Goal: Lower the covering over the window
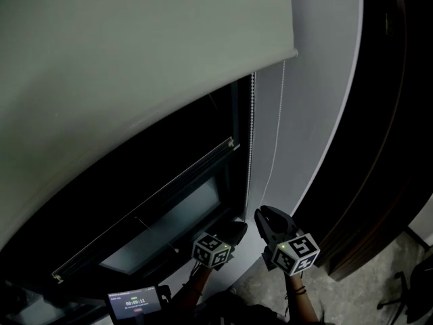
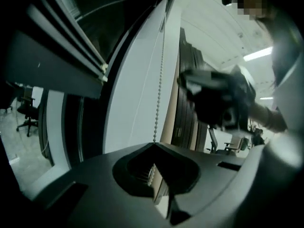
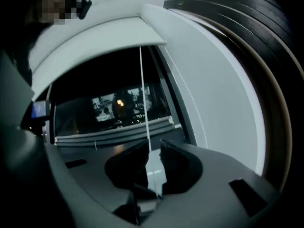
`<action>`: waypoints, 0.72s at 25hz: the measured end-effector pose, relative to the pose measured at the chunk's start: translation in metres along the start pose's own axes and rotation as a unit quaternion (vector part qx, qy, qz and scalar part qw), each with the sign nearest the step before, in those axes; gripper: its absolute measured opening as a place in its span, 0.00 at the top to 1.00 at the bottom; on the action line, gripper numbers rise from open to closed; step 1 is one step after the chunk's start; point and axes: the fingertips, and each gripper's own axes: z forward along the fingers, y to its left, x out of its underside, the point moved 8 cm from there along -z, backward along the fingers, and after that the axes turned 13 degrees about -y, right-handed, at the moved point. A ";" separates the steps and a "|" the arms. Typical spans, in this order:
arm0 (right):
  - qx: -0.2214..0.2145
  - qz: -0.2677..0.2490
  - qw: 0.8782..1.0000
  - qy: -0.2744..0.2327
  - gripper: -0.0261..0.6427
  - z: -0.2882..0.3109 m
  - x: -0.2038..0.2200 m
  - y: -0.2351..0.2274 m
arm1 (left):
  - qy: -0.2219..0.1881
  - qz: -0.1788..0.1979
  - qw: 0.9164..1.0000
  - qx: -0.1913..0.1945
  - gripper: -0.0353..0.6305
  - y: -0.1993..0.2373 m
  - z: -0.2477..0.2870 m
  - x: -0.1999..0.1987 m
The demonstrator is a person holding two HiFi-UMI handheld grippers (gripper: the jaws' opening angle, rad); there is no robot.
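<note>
The grey fabric roller blind [image 1: 135, 59] covers only the upper part of the dark window [image 1: 183, 154]; most of the lowering is left. Left tongs [image 2: 154, 145] clamp the white bead chain [image 2: 159, 89]. Right tongs [image 3: 153, 145] stand narrowly apart around a strand, not gripping.

The blind [image 1: 135, 59] is pale grey and partly down, its bottom edge well above both my tongs. Below it the dark window [image 1: 177, 214] lies bare, just ahead of them. The white chain [image 1: 251, 141] hangs straight from the blind's right end. One strand is pinched in my left tongs [image 1: 238, 230]; one runs untouched through the gap of my right tongs [image 1: 260, 215].
</note>
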 end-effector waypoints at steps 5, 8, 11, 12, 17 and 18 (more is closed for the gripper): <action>-0.066 -0.029 0.997 -0.022 0.82 0.023 -0.046 0.027 | 0.084 -0.027 0.996 -0.014 0.94 -0.006 -0.014 0.048; -0.077 -0.056 0.995 -0.023 0.82 0.037 -0.052 0.034 | 0.091 -0.031 0.995 -0.012 0.94 -0.010 -0.015 0.054; -0.072 -0.055 0.995 -0.045 0.82 0.045 -0.056 0.037 | 0.089 -0.030 0.996 -0.009 0.94 -0.012 -0.013 0.055; -0.067 -0.055 0.995 -0.053 0.82 0.045 -0.057 0.037 | 0.087 -0.032 0.996 -0.011 0.94 -0.012 -0.014 0.056; -0.050 -0.057 0.995 -0.060 0.93 0.048 -0.056 0.035 | 0.080 -0.038 0.996 -0.011 0.94 -0.009 -0.017 0.056; -0.048 -0.053 0.995 -0.063 0.93 0.049 -0.055 0.034 | 0.078 -0.041 0.996 -0.011 0.94 -0.009 -0.017 0.056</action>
